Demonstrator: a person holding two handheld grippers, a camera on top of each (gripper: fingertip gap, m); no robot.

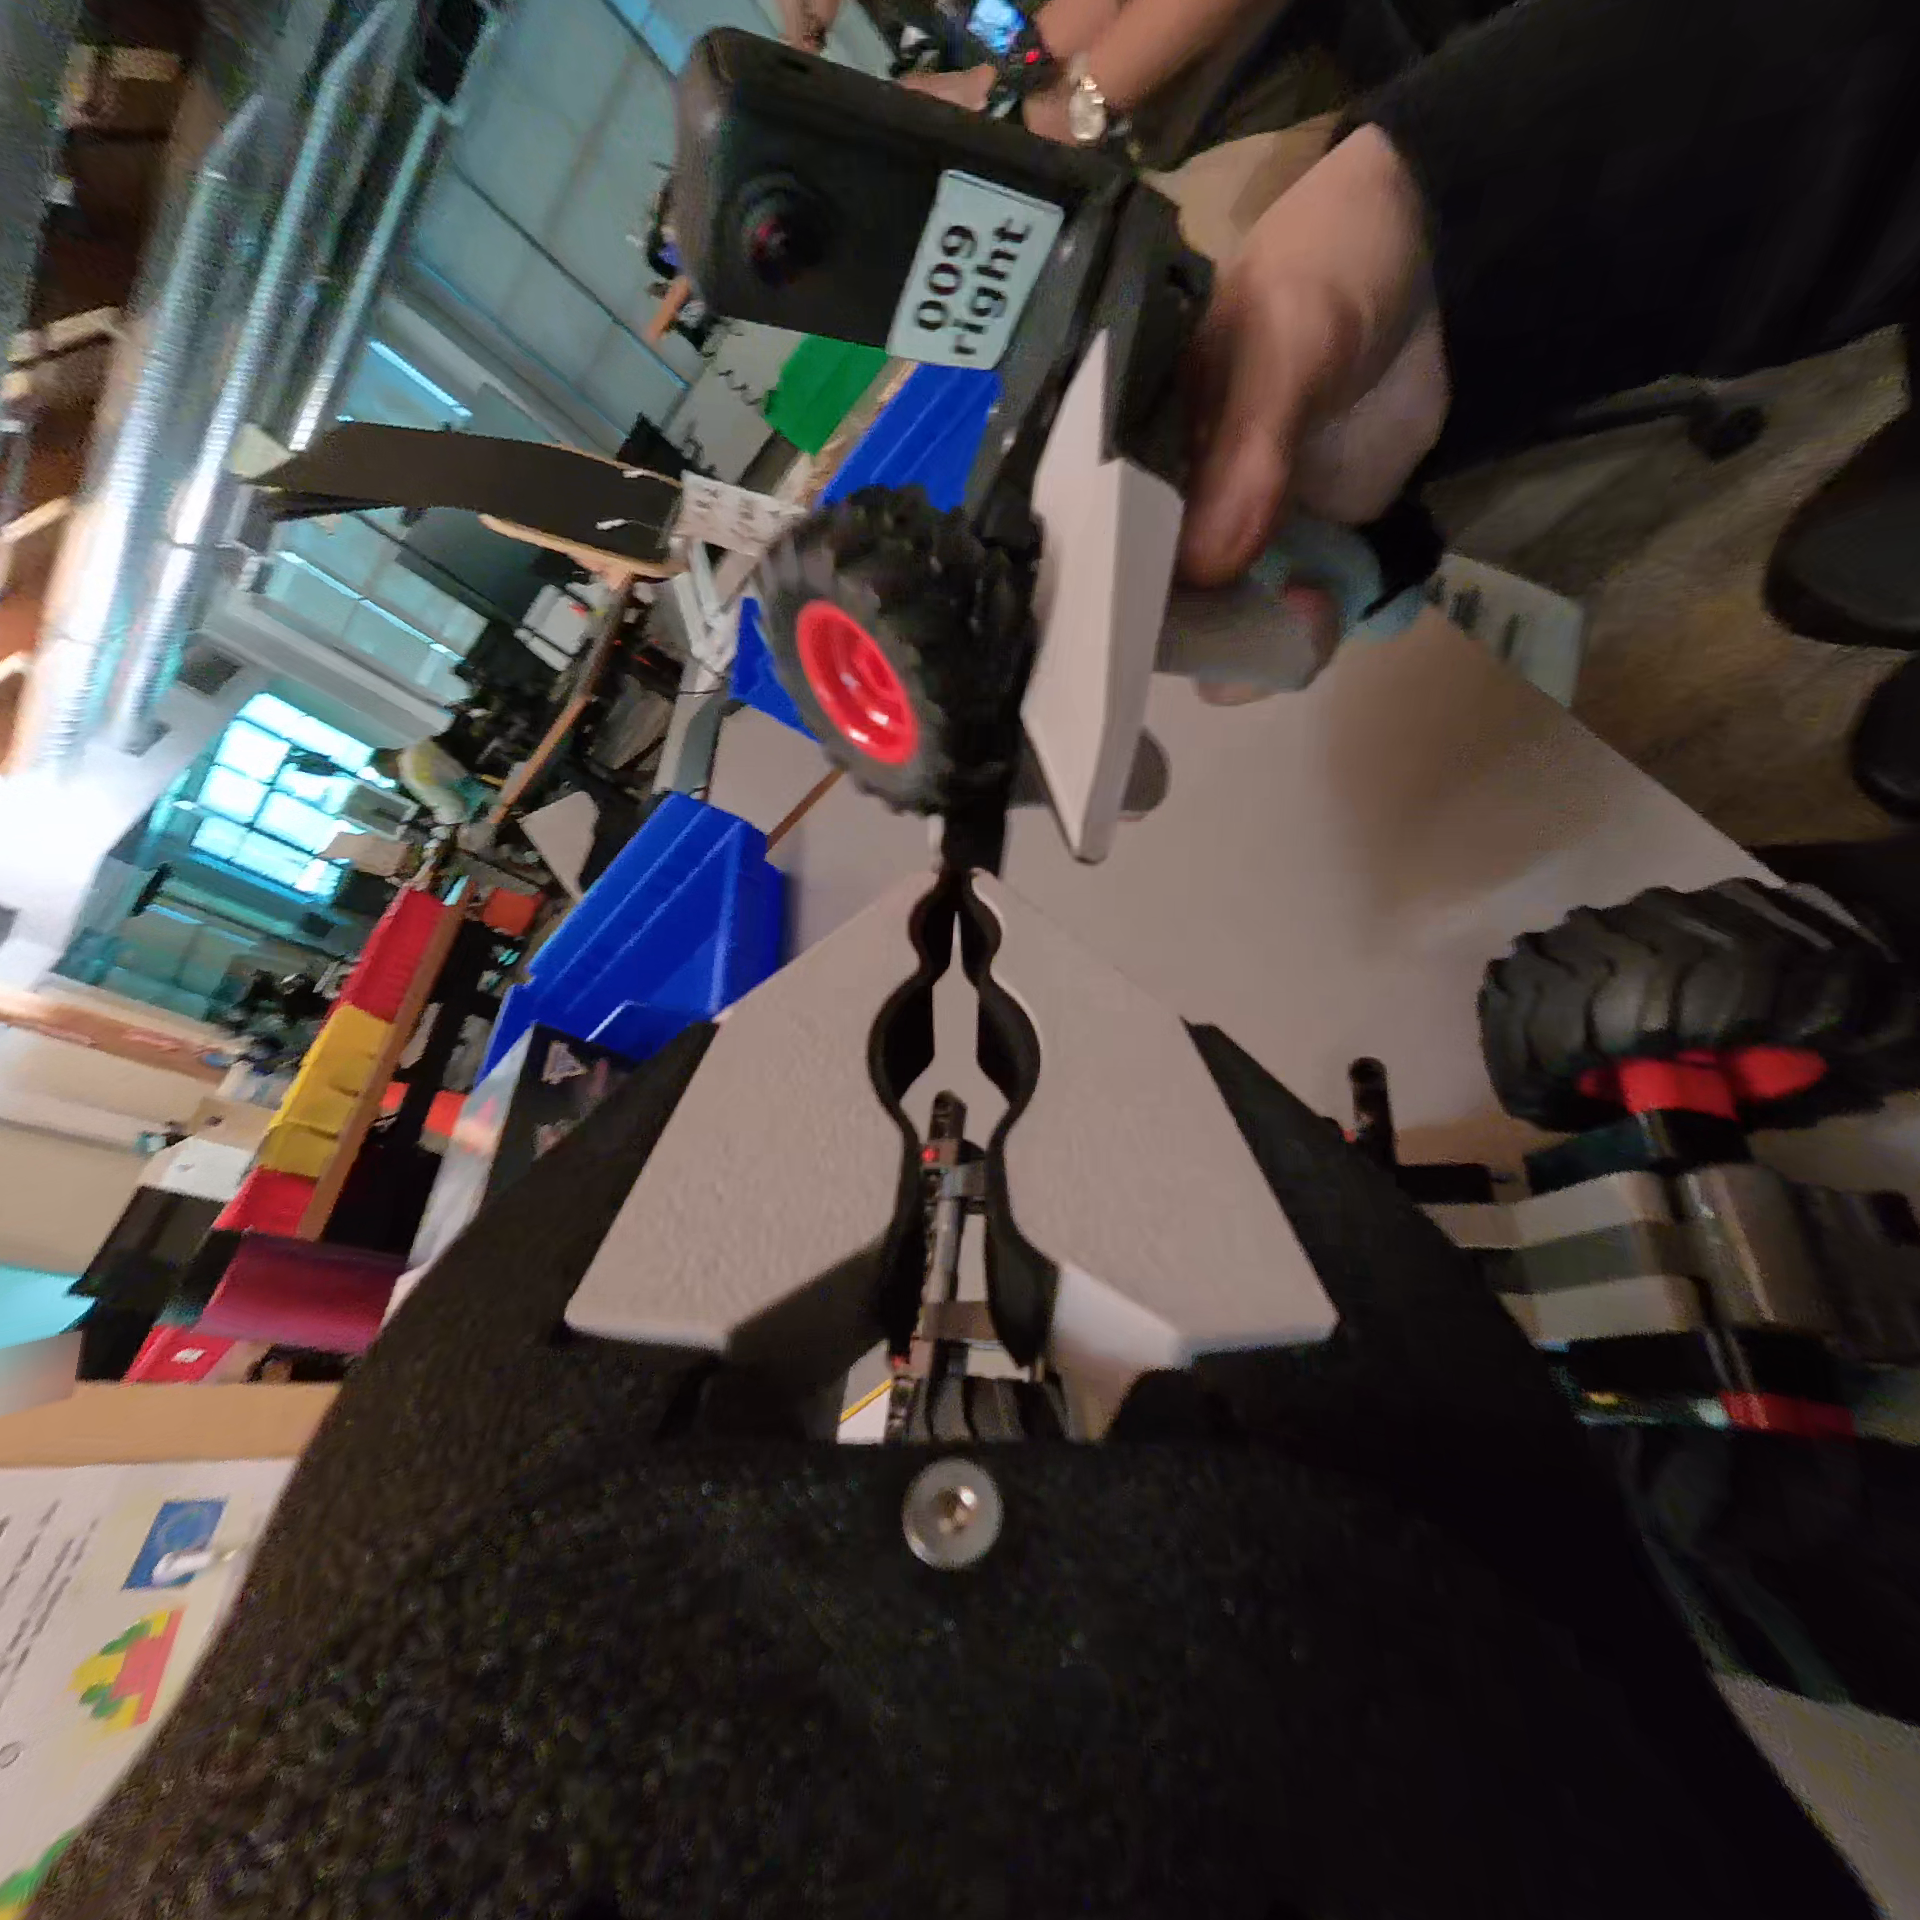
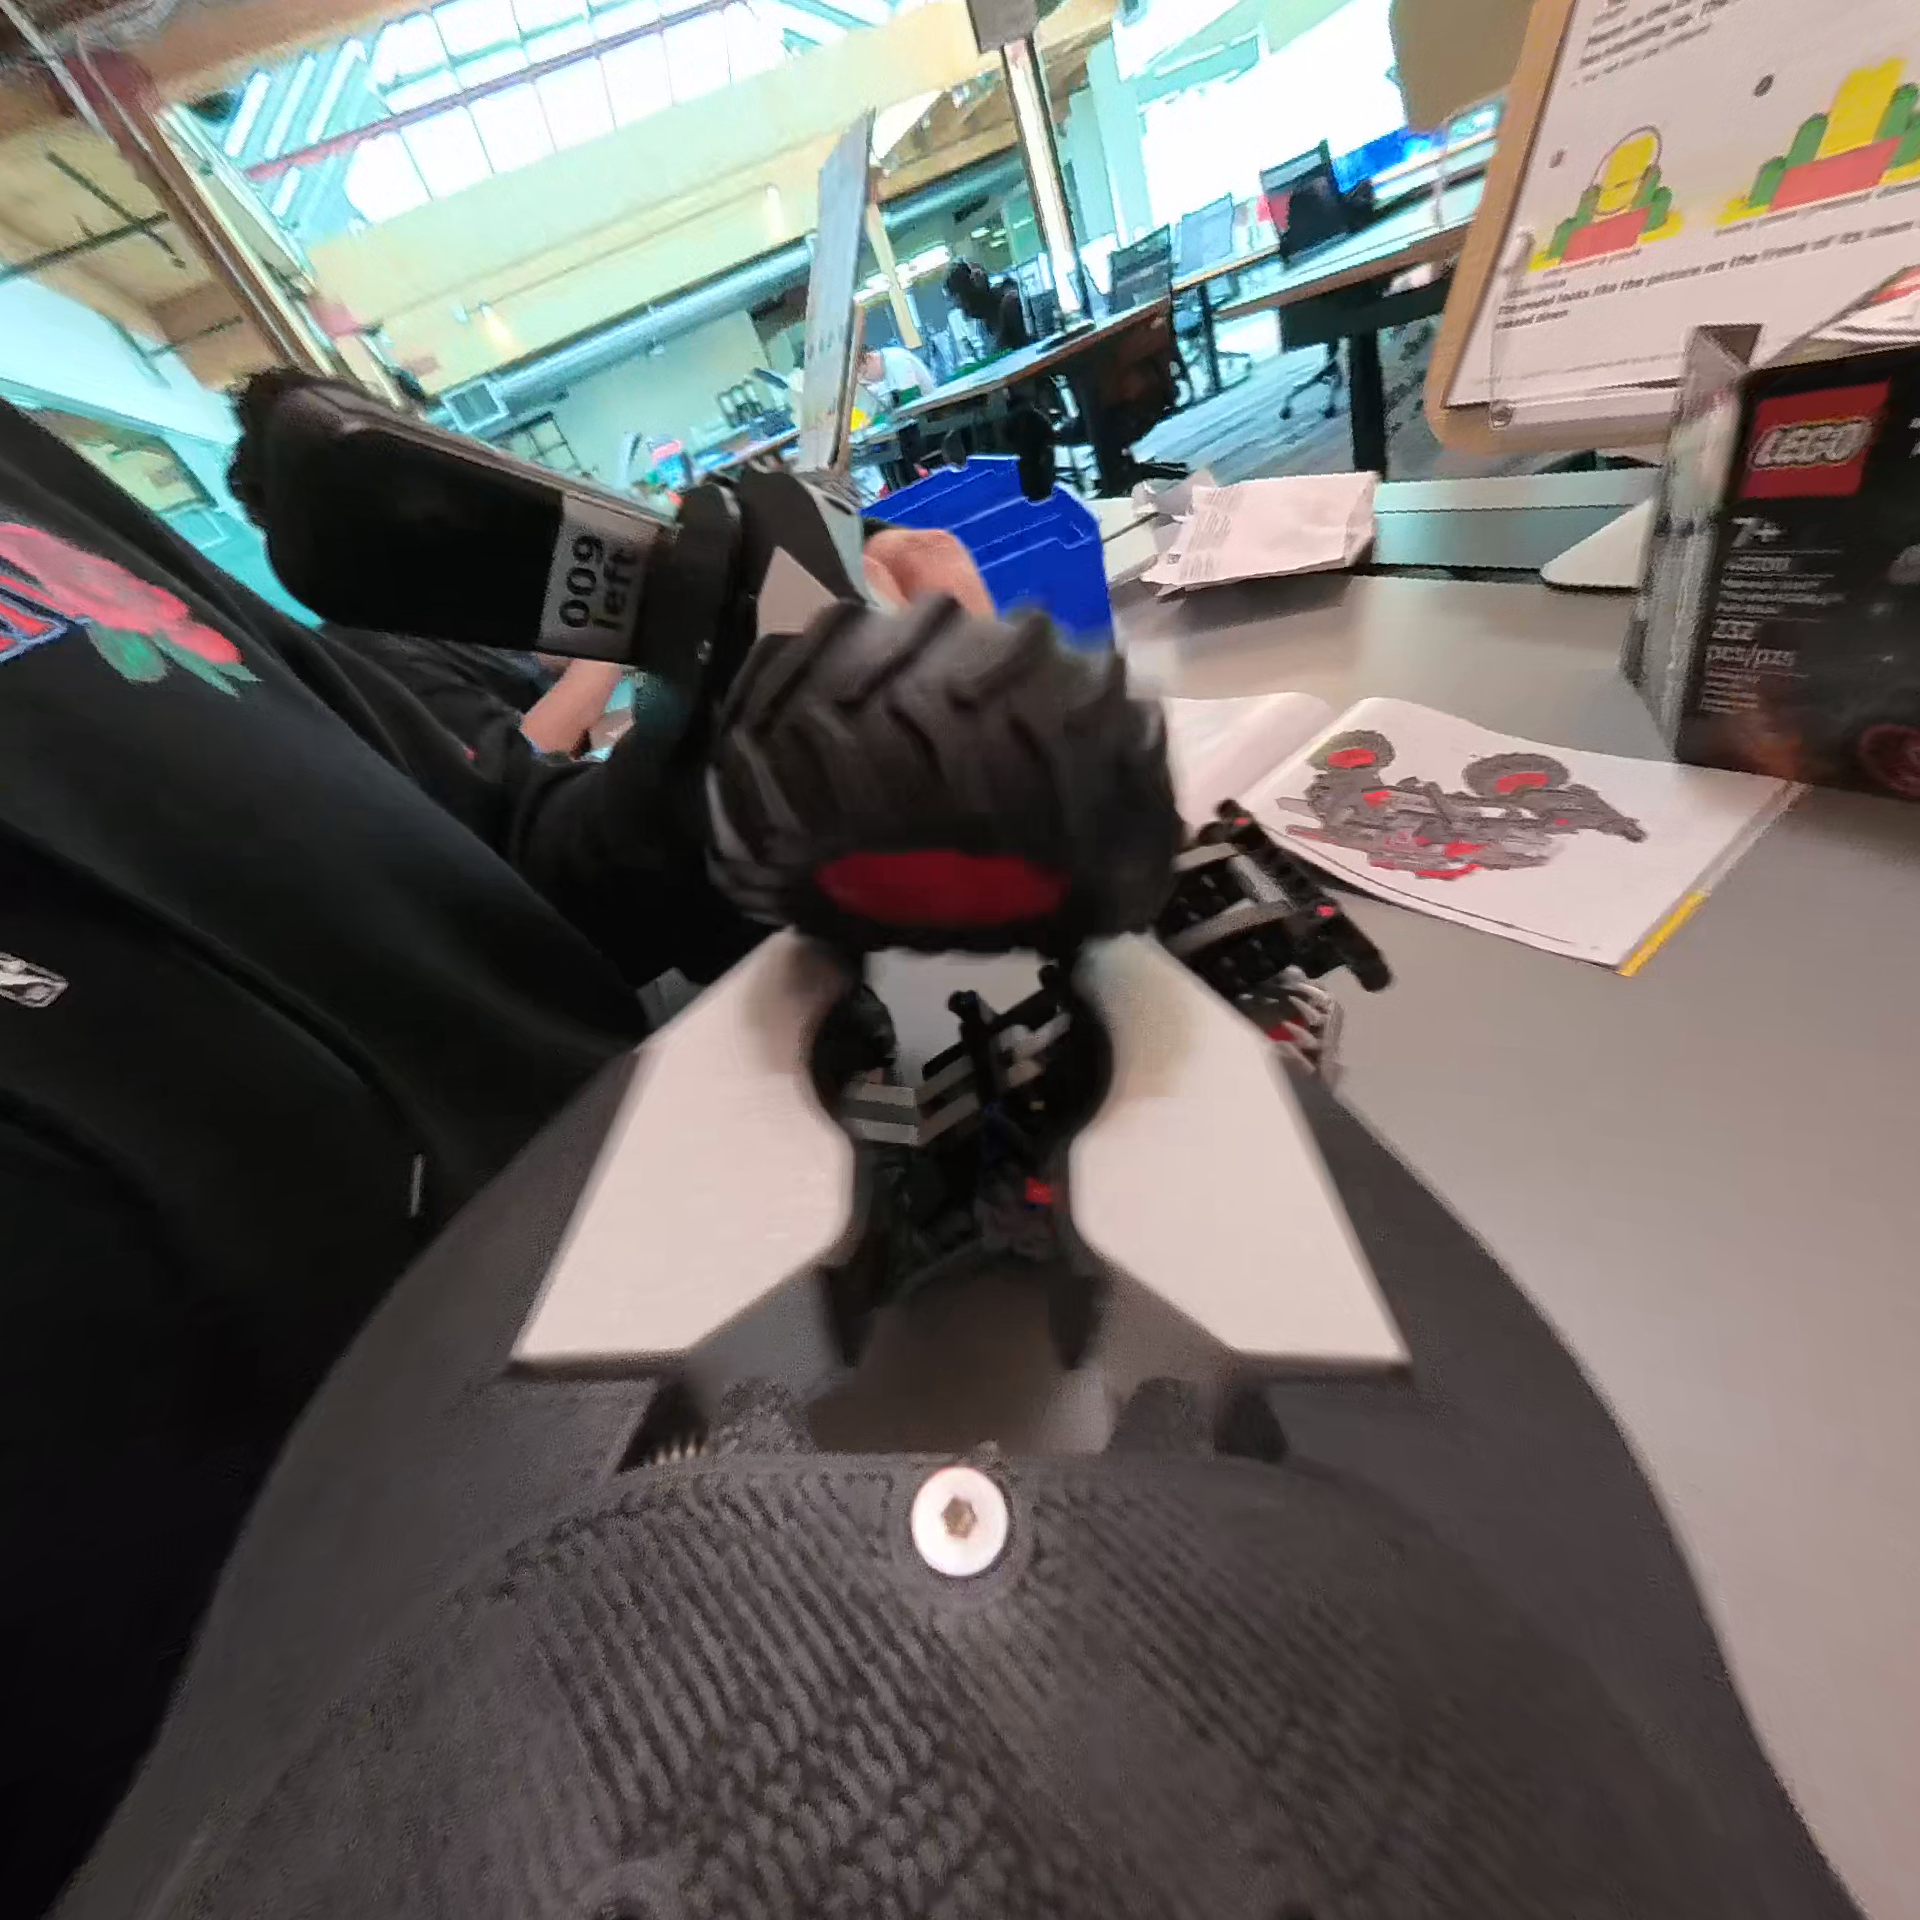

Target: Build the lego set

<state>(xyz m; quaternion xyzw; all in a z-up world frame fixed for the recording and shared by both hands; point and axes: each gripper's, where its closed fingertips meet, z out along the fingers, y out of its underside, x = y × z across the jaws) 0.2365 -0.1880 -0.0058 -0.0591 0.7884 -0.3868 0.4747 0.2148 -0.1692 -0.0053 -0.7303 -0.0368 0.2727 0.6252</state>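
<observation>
The wheel (image 2: 940,800) at the centre of the right wrist view is smeared by motion blur, and the model (image 2: 977,1101) beneath it is largely hidden behind the right gripper's (image 2: 977,961) pale fingers (image 2: 707,1174). In the left wrist view, a second wheel (image 1: 1683,1003) is cut off by the right edge. The background desks are too blurred to be made out.
</observation>
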